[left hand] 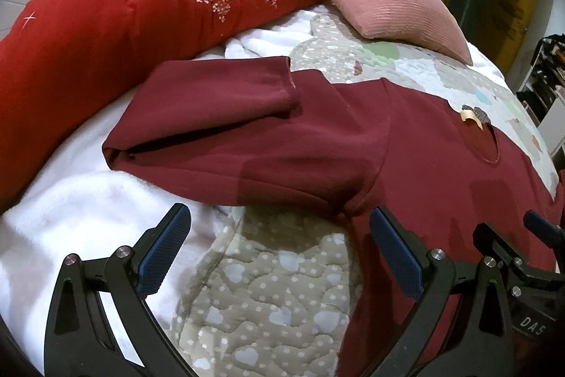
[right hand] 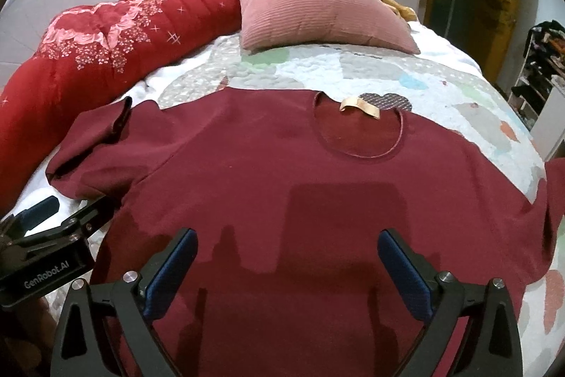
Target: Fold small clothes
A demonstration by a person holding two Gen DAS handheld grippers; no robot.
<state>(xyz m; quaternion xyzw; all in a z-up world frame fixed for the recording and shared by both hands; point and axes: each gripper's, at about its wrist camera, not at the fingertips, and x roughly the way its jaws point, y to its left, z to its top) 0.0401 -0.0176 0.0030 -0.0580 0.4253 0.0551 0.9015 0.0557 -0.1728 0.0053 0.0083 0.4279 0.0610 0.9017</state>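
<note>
A dark red T-shirt lies flat on the bed, neck hole with a tan label pointing away from me. Its left sleeve is doubled back on itself over a white blanket. My left gripper hovers open just below that sleeve and the armpit, with nothing between its fingers. In the right wrist view the left gripper shows at the shirt's left edge. Above the shirt's lower middle my right gripper stands open and empty. The shirt's right sleeve runs out of frame.
A rolled red floral quilt borders the bed's left side. A pink ribbed cushion sits beyond the collar. The patchwork quilt covers the bed, and the white blanket lies at the left. Shelves stand at the right.
</note>
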